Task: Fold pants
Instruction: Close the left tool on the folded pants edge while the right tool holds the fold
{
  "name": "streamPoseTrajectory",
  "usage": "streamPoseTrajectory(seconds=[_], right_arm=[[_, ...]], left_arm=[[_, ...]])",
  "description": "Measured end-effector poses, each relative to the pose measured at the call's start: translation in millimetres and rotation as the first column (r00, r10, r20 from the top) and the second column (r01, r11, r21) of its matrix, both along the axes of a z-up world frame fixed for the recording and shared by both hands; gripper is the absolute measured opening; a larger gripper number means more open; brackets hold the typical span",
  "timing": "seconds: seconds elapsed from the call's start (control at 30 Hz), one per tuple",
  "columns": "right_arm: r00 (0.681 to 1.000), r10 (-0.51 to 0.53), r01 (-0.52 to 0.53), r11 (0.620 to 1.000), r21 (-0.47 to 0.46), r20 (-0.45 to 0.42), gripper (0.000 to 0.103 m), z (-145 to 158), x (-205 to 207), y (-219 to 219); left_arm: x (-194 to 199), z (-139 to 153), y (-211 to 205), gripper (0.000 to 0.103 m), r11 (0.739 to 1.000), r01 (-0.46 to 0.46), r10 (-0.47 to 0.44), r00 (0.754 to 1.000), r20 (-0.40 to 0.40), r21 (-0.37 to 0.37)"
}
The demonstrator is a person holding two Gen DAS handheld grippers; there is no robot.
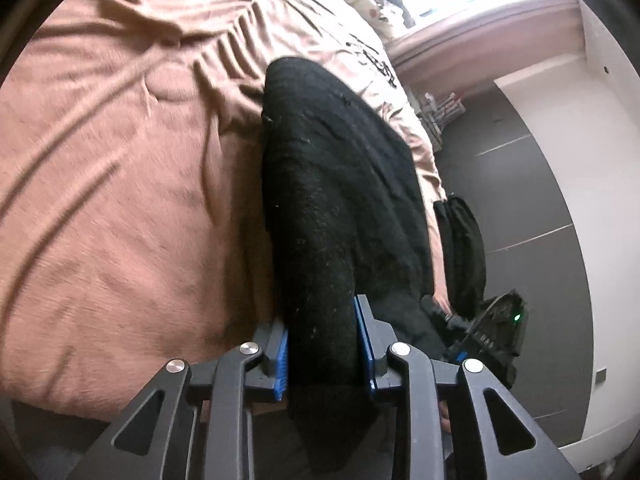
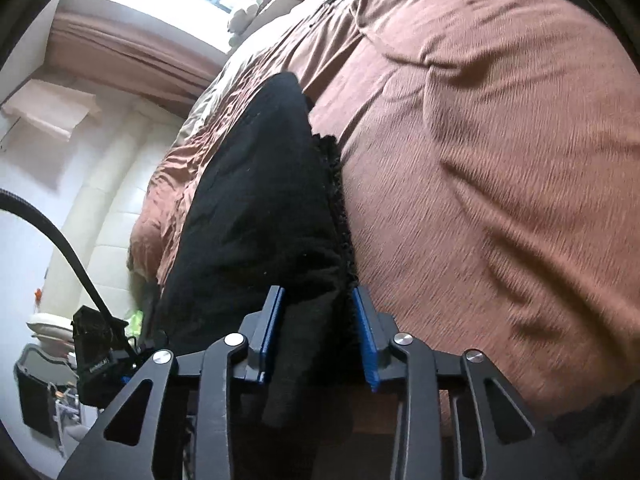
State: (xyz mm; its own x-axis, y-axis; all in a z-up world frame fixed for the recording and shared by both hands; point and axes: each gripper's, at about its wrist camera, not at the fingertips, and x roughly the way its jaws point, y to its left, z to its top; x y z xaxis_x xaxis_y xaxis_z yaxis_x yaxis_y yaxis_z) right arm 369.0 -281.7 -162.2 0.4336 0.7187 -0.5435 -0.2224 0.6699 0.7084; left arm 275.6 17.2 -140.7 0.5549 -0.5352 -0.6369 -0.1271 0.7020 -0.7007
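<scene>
Pants clamped between both grippers' fingers.

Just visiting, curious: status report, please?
Left gripper and right gripper each clamped on black pants. Pants draped on brown bedspread. Nothing in the way.

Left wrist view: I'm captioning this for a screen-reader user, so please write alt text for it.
The left gripper has its blue-padded jaws closed on a thick fold of black pants lying on a wrinkled brown bedspread. The right gripper shows at the bed's edge, above grey floor.
</scene>
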Motion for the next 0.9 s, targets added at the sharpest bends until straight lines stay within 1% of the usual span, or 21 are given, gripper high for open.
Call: streamPoseTrajectory(seconds=[0.07, 0.13, 0.23, 0.4, 0.47, 0.57, 0.63, 0.73, 0.77, 0.9], right_arm=[[1.000, 0.019, -0.019, 1.000, 0.009, -0.010, 0.031, -2, -7, 6], [0.999, 0.044, -0.044, 0.999, 0.009, -0.018, 0.031, -4, -17, 16], [0.998, 0.063, -0.064, 0.998, -0.002, -0.020, 0.031, -5, -27, 29], [0.996, 0.086, -0.086, 0.996, 0.001, -0.028, 0.031, -8, -42, 41], [0.995, 0.098, -0.098, 0.995, 0.001, -0.030, 0.031, -10, -44, 43], [0.994, 0.110, -0.111, 0.994, -0.022, -0.026, 0.031, -6, -36, 41], [0.992, 0.123, -0.124, 0.991, -0.042, -0.014, 0.034, 2, -28, 41], [0.992, 0.129, -0.128, 0.991, -0.047, 0.018, 0.036, 12, -25, 40], [0.992, 0.122, -0.121, 0.992, -0.034, 0.033, 0.036, 15, -20, 36], [0.995, 0.096, -0.096, 0.995, 0.000, 0.028, 0.036, 12, -4, 25]], left_arm=[[-5, 8, 12, 0.029, 1.000, -0.002, 0.002, 1.000, 0.002, 0.017], [-9, 9, 26, 0.030, 1.000, 0.000, 0.000, 1.000, -0.013, 0.024], [-17, 6, 39, 0.030, 0.999, -0.011, 0.012, 0.999, -0.033, 0.041], [-29, -4, 54, 0.030, 0.999, -0.030, 0.033, 0.998, -0.061, 0.042], [-24, -5, 56, 0.032, 0.998, -0.022, 0.027, 0.997, -0.076, 0.061], [-20, -8, 56, 0.041, 0.994, -0.019, 0.032, 0.992, -0.120, 0.111], [-19, -8, 57, 0.043, 0.989, -0.021, 0.040, 0.990, -0.132, 0.150], [-13, -9, 61, 0.045, 0.988, -0.013, 0.035, 0.989, -0.141, 0.155], [-11, -9, 63, 0.046, 0.987, -0.013, 0.036, 0.989, -0.141, 0.158], [-1, -5, 67, 0.046, 0.987, -0.011, 0.034, 0.990, -0.134, 0.163]])
